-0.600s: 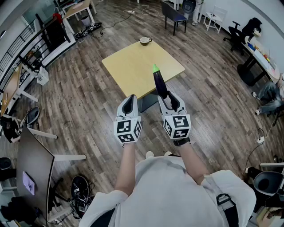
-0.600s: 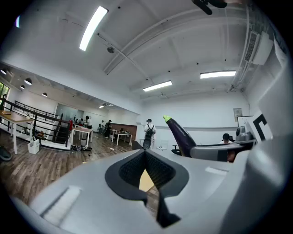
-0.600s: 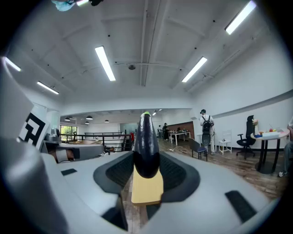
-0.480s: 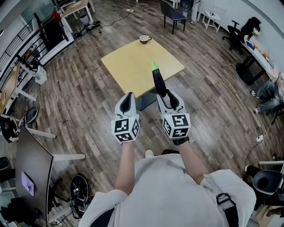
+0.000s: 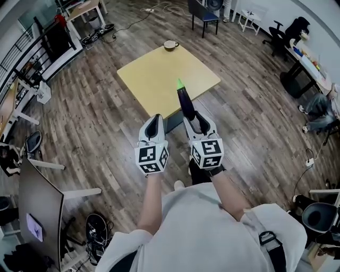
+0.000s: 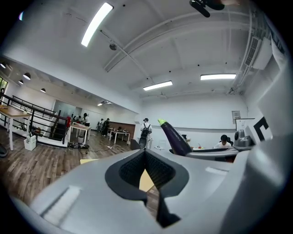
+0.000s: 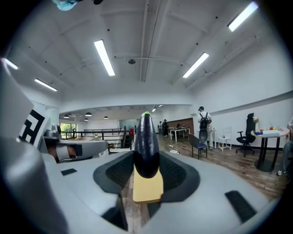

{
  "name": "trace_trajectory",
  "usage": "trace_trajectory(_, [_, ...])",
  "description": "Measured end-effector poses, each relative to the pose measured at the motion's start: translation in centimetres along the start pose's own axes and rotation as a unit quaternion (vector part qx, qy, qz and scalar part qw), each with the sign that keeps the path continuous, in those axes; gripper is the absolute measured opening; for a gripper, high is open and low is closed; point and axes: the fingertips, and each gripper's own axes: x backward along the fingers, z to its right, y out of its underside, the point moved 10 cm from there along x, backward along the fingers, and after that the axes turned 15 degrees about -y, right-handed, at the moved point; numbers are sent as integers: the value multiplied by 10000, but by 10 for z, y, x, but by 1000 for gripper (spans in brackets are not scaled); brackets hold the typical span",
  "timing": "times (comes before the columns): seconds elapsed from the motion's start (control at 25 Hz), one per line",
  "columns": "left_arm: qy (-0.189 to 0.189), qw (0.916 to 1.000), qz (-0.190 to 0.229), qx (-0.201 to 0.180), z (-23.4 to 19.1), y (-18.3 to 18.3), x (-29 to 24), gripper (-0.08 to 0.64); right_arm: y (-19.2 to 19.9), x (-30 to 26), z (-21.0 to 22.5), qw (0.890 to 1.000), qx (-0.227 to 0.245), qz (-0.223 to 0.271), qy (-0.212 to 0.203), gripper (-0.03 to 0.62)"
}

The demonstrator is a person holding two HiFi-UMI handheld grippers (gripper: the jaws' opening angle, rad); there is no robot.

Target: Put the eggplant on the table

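Observation:
A dark purple eggplant (image 5: pixel 184 101) with a green stem end sticks forward from my right gripper (image 5: pixel 195 119), which is shut on its thick end. It points toward the near corner of the square yellow table (image 5: pixel 154 74). In the right gripper view the eggplant (image 7: pixel 146 146) stands between the two pads of the right gripper (image 7: pixel 146 171), with the table (image 7: pixel 148 189) showing below it. My left gripper (image 5: pixel 155 119) is beside it on the left, shut and holding nothing. The left gripper view shows that gripper (image 6: pixel 144 153) with its tips together and the eggplant (image 6: pixel 176 139) off to the right.
A cup (image 5: pixel 170 45) sits at the table's far corner. A dark chair (image 5: pixel 203 16) stands beyond the table, and a black office chair (image 5: pixel 289 79) and a seated person (image 5: pixel 321 109) are at the right. A monitor (image 5: pixel 40 207) is at the lower left, over wooden floor.
Both grippers and the eggplant have drifted slightly left and up in the head view, a little nearer the table's corner. The grip on the eggplant is unchanged.

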Motion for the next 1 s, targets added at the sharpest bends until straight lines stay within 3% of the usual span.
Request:
trace_trajectory(0.28, [-150,9998,-29,-85,-1,-3,-67,11,1,-58,52,9998,75,-162,-122,176])
trace_trajectory(0.68, [-408,9975,259,-519,11,-49,-200,11,-54,-154,168,9990,135,371,-215,176])
trace_trajectory(0.84, [-560,9950,310,-764,21,-54,-241,11,-57,-177,207,9991,115,365,-198,175])
trace_trajectory(1.0, [-538,9955,224,-749,33,-52,-277,11,-54,-194,242,9992,-2,325,-249,175])
